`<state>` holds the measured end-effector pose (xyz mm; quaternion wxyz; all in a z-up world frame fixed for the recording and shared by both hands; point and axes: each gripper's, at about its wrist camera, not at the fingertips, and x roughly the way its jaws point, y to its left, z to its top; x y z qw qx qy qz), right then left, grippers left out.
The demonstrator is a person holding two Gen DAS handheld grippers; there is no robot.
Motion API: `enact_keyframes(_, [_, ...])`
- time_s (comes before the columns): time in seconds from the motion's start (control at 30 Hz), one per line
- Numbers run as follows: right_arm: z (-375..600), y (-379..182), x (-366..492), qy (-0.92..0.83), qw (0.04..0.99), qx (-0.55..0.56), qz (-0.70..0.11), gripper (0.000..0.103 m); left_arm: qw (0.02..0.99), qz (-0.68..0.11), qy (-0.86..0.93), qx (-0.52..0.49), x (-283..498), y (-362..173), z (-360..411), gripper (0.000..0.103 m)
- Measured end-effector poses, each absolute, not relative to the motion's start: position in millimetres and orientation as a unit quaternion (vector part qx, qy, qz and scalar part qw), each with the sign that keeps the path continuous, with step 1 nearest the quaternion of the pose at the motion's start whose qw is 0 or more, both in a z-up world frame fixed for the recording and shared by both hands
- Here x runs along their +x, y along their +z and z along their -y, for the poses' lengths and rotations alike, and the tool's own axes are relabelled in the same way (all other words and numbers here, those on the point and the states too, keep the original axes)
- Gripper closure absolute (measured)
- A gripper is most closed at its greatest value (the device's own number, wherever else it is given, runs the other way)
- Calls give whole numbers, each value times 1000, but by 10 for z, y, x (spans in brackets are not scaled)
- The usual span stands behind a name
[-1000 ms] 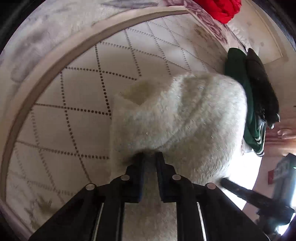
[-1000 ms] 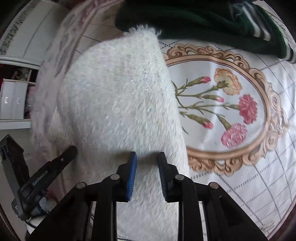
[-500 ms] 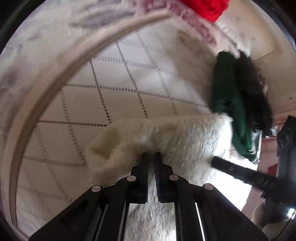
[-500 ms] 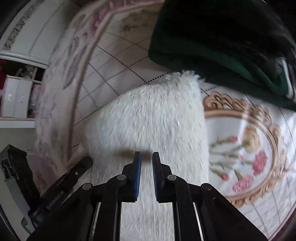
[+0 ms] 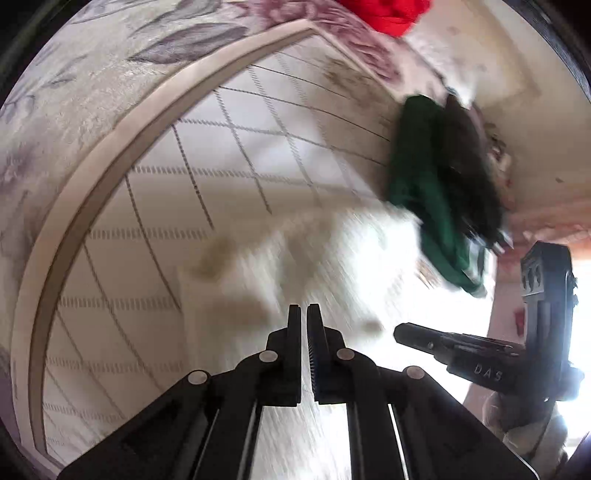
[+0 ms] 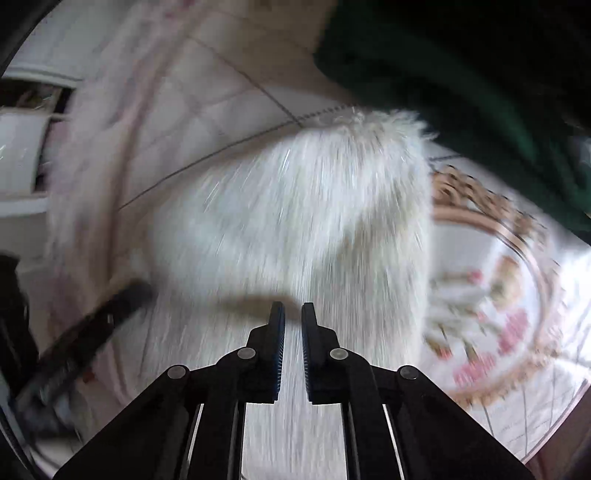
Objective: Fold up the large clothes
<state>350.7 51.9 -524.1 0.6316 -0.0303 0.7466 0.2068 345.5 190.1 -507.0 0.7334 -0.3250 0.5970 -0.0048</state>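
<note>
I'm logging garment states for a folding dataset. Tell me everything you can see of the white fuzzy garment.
The white garment is thick, long-piled and fluffy, like faux fur or shaggy knit, blurred by motion. It lies bunched on the patterned bedspread, its far edge close to the green garment. The left gripper and right gripper are each nearly shut with white pile in the narrow gap, apparently pinching its near edge. No sleeves or collar can be made out.

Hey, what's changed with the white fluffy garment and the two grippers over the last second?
Both grippers closed from slightly open to nearly shut on the white fluffy garment, the left gripper and right gripper carrying it toward the green clothes. The patterned bedspread and red item stayed put.
</note>
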Motion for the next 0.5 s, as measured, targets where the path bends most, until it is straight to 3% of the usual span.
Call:
enact_keyframes(0.1, [-342, -5180, 3161, 229, 611, -20, -758, 92, 710, -633, 5, -309, 3254, -5309, -1799, 97])
enact_keyframes(0.23, [-350, -5781, 2847, 215, 570, -53, -791, 93, 706, -636, 11, -309, 3131, -5680, -1762, 98])
enact_keyframes(0.4, [-499, -6002, 3005, 188, 559, -48, -806, 95, 696, -614, -6, -374, 3017, -5491, -1936, 99])
enact_keyframes(0.5, [-537, -5738, 3139, 199, 562, -29, -802, 94, 708, -601, -20, -369, 2805, -5162, -1889, 99])
